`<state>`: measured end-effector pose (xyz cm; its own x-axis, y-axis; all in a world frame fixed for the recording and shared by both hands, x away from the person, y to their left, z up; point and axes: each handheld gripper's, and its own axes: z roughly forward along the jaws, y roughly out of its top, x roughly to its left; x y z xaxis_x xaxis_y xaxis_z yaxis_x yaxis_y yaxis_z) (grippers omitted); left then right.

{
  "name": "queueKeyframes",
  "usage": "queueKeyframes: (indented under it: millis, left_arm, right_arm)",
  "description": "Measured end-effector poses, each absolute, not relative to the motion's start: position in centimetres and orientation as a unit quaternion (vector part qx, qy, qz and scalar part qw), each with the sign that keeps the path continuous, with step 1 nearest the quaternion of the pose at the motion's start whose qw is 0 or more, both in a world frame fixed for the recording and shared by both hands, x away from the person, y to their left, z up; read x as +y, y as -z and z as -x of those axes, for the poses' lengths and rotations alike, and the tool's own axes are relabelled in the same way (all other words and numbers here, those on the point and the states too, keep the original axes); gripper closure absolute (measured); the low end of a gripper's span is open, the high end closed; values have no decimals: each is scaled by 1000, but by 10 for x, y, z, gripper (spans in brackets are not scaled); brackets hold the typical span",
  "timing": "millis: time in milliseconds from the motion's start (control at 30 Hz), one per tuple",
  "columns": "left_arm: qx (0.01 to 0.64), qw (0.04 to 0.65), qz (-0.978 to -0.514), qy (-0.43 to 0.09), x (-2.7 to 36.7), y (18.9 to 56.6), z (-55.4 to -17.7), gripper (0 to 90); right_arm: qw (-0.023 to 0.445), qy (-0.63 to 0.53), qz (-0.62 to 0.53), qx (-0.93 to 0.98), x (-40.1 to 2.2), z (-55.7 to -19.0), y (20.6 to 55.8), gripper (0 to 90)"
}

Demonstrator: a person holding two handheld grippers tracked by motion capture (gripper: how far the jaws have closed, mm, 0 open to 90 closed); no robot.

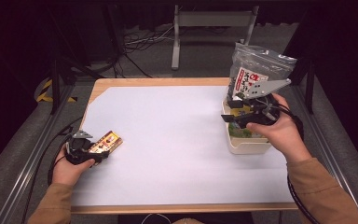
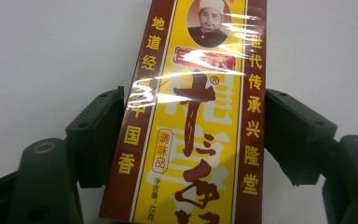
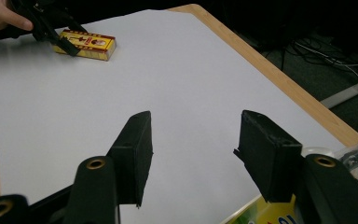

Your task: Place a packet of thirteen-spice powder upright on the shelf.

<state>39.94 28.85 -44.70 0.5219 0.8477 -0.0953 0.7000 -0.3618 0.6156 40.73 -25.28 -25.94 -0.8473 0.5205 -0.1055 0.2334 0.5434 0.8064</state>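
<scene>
A yellow and dark-red box (image 1: 108, 141) with Chinese lettering lies flat on the white sheet at the near left. My left gripper (image 1: 98, 149) straddles its near end. In the left gripper view the box (image 2: 200, 116) runs up between the two jaws, and each black pad meets one long side, so the left gripper (image 2: 193, 95) is shut on it. My right gripper (image 1: 230, 112) hovers at the right over a cream bin (image 1: 249, 148). In the right gripper view the right gripper (image 3: 196, 119) stands open with nothing between its jaws, and the box (image 3: 86, 44) lies far off.
A clear zip bag (image 1: 256, 65) with a red-and-white label stands in the bin, which also holds green and yellow packets. The white sheet (image 1: 177, 140) covers most of the wooden table (image 1: 168, 82). Metal rails flank both sides. Cables and a grey stand (image 1: 209, 21) lie beyond.
</scene>
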Motion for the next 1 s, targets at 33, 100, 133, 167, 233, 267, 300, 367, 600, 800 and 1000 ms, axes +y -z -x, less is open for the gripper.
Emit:
queueKeyframes:
  millis: [33,100,133,167,233,267,300,367,600,800,1000]
  left_arm:
    - [474,307,-816,-121,289,447,-399,278]
    - [472,305,-818,-125,289,447,-399,292]
    - [471,304,-818,-126,288,447,-399,296]
    - [470,303,-819,-127,288,447,-398,301]
    - [469,303,-819,-129,288,447,-398,309]
    - [470,303,-819,-130,288,447,-398,312]
    - [471,304,-817,-132,288,447,-398,313]
    - [472,304,-817,-133,287,447,-398,315]
    - [467,318,-814,-134,284,444,-397,320]
    - [445,345,-814,-142,273,428,-392,321]
    - [413,366,-821,-146,254,415,-387,321]
  right_arm:
    - [168,-425,-218,862,-253,-408,260,449]
    - [166,-425,-219,863,-252,-408,261,449]
    - [166,-424,-220,863,-252,-408,261,449]
    - [165,-425,-219,863,-251,-409,261,449]
    - [164,-424,-220,863,-251,-409,262,449]
    - [163,-424,-220,863,-251,-409,262,449]
    - [163,-424,-220,863,-250,-409,262,450]
    - [163,-425,-219,863,-250,-409,262,450]
    - [162,-427,-221,862,-251,-409,262,450]
    - [156,-431,-226,860,-251,-409,262,449]
    - [144,-448,-235,851,-251,-407,261,416]
